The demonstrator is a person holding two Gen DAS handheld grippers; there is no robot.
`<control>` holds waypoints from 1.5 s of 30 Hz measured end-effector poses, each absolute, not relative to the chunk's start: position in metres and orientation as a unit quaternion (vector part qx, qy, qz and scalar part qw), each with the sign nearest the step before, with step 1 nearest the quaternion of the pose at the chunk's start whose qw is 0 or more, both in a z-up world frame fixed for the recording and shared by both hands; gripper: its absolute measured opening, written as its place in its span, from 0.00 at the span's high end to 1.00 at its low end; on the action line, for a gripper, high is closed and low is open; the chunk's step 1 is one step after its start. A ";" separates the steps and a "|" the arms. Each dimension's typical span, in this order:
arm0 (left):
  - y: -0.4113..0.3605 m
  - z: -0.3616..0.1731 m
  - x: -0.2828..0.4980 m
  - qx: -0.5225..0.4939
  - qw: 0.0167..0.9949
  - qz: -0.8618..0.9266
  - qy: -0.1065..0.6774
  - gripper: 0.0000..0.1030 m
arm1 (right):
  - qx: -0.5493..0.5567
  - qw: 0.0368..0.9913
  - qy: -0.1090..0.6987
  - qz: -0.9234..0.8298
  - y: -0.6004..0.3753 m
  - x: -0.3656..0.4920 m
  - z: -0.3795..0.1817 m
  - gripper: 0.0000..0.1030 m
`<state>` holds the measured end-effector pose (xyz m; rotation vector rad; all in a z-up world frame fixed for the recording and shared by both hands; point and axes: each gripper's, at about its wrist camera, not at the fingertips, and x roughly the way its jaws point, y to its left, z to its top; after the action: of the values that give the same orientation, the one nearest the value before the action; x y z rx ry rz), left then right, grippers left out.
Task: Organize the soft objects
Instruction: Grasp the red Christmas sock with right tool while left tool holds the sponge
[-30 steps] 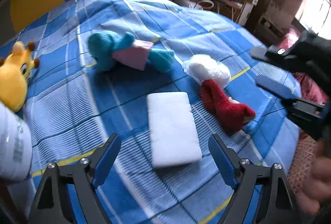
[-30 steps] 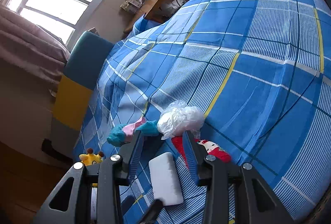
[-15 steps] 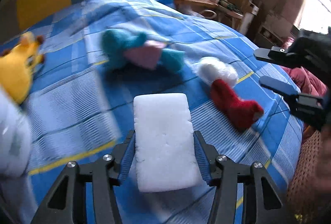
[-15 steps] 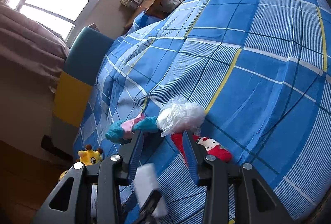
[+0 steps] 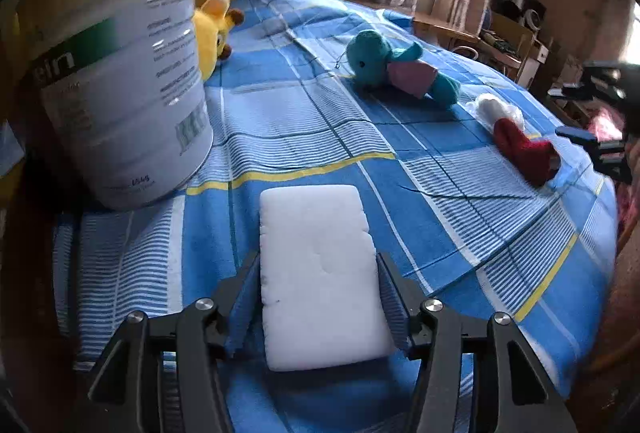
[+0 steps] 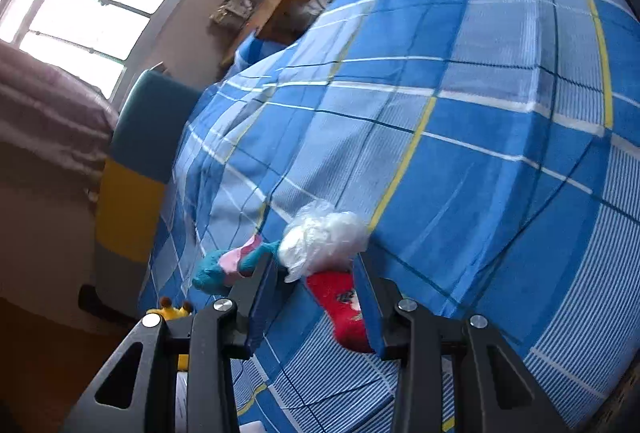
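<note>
Pinching the white sponge [image 5: 320,273], your left gripper [image 5: 318,297] faces a tin [image 5: 116,73] reading "ein", contents unseen; your right gripper [image 6: 316,297] gapes empty.

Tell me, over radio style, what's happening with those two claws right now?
Left gripper shut on white sponge, lifted over the bed. Right gripper open, empty, above red sock. Big tin can close on the left.

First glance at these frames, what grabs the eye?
The white sponge clamped in the left gripper, dead centre and near. A big tin looms at that view's left, on the blue plaid bedspread. Further off lie a teal plush and a red sock; the right gripper is open, with the sock in line between its fingers.
</note>
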<state>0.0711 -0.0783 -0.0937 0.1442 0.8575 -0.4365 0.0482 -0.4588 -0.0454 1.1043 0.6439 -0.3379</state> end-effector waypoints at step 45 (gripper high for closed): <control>-0.071 -0.093 0.071 0.035 0.887 -0.218 0.406 0.43 | 0.048 0.843 0.535 0.022 -0.272 0.134 -0.080 0.82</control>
<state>0.0707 -0.0714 -0.0926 0.0738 0.8434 -0.4532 0.1344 -0.2721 -0.0802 0.1023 1.1307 0.0461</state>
